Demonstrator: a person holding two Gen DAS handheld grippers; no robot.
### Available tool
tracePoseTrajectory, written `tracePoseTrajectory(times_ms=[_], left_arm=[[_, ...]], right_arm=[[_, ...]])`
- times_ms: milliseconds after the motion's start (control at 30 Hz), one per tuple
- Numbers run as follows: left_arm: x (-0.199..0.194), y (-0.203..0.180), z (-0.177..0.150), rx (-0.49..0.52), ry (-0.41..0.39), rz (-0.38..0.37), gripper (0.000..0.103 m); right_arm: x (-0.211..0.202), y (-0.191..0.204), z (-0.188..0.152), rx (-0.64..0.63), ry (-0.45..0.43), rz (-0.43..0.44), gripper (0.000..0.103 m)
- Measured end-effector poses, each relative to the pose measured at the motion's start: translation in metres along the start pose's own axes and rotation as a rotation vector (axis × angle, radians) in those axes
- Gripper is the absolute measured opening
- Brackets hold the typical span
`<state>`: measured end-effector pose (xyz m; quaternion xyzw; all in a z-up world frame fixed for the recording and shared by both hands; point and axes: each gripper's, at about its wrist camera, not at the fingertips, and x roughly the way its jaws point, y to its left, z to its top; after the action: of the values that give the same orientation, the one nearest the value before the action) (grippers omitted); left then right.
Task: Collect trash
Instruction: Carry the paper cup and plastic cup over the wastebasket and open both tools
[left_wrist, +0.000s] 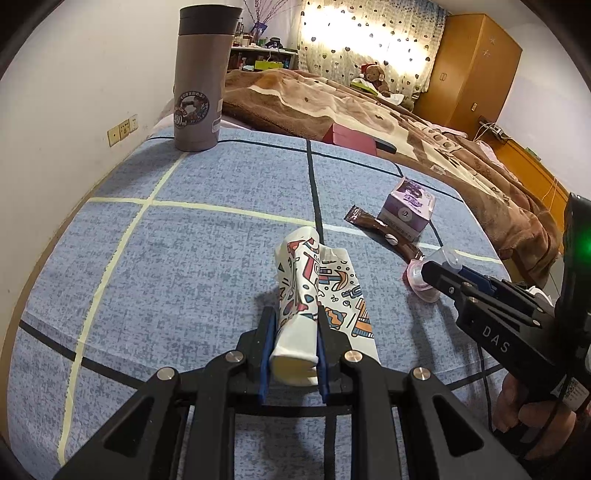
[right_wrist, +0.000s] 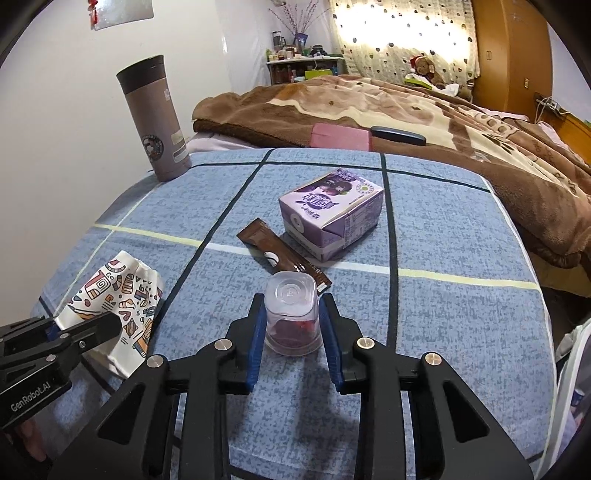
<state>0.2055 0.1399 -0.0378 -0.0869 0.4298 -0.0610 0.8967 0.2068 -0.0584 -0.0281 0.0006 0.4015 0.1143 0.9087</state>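
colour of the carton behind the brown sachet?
Purple carton, dark fruit picture on top; clearest in the right wrist view.

dim room | backlit curtain glare | fisheye edges warped, sharp

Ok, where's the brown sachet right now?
The sachet lies flat on the blue cloth, mid right-wrist view, against the purple carton, just beyond the clear cup.

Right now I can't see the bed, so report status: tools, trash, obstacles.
Left tool shut on paper cup. Right tool around plastic cup, grip unconfirmed. Wrapper, carton beyond, untouched.
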Motion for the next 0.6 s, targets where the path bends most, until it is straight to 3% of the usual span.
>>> tracePoseTrajectory(times_ms=[600], left_arm=[[-0.026, -0.027, -0.003, 0.045, -0.041, -0.017, 0.020]], right_arm=[[-0.030, -0.005, -0.004, 0.017, -0.059, 0.034, 0.029]])
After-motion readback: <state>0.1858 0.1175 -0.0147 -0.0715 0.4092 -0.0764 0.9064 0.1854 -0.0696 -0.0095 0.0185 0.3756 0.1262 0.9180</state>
